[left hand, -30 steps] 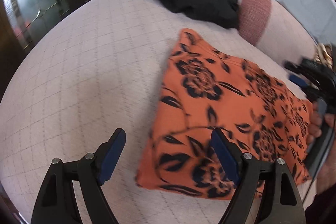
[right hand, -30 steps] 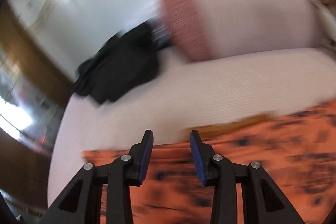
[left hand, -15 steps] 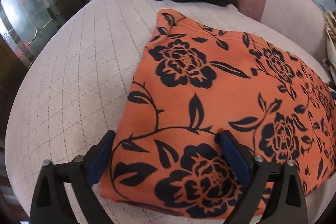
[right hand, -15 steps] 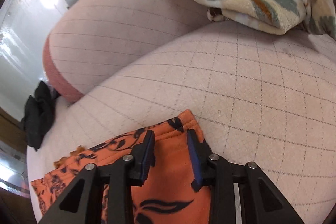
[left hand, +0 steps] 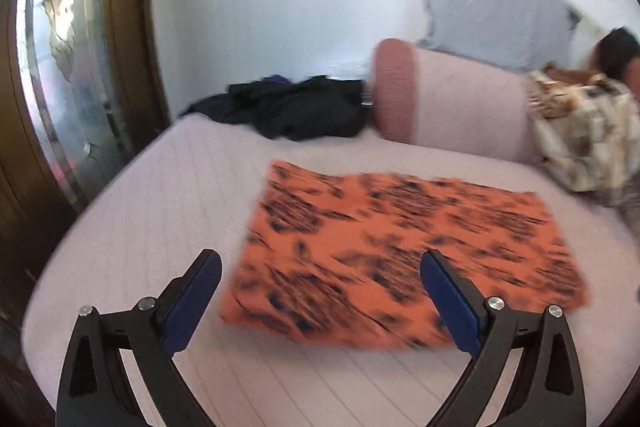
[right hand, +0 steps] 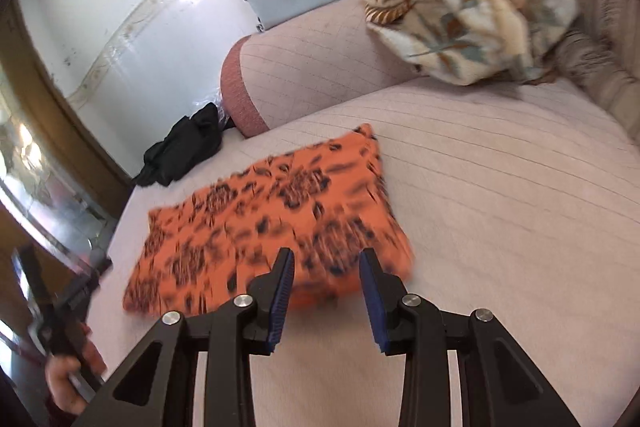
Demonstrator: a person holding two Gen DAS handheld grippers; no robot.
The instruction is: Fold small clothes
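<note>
An orange garment with black flowers (left hand: 396, 247) lies folded flat as a rectangle on the pale quilted bed (left hand: 160, 211). It also shows in the right wrist view (right hand: 264, 227). My left gripper (left hand: 320, 287) is open wide and empty, held above the garment's near edge. My right gripper (right hand: 326, 291) is open and empty, just short of the garment's near right corner. The left gripper and its hand (right hand: 60, 327) show at the lower left of the right wrist view.
A black pile of clothes (left hand: 292, 107) lies at the far end of the bed by a pink bolster (left hand: 440, 103). A floral blanket (right hand: 480, 15) sits on the bolster at the right. A grey pillow (left hand: 492, 11) leans on the wall. A wooden door frame (left hand: 128, 27) stands left.
Both grippers have pulled back and up from the garment. The right gripper's jaws have opened wider. The garment lies flat and free.
</note>
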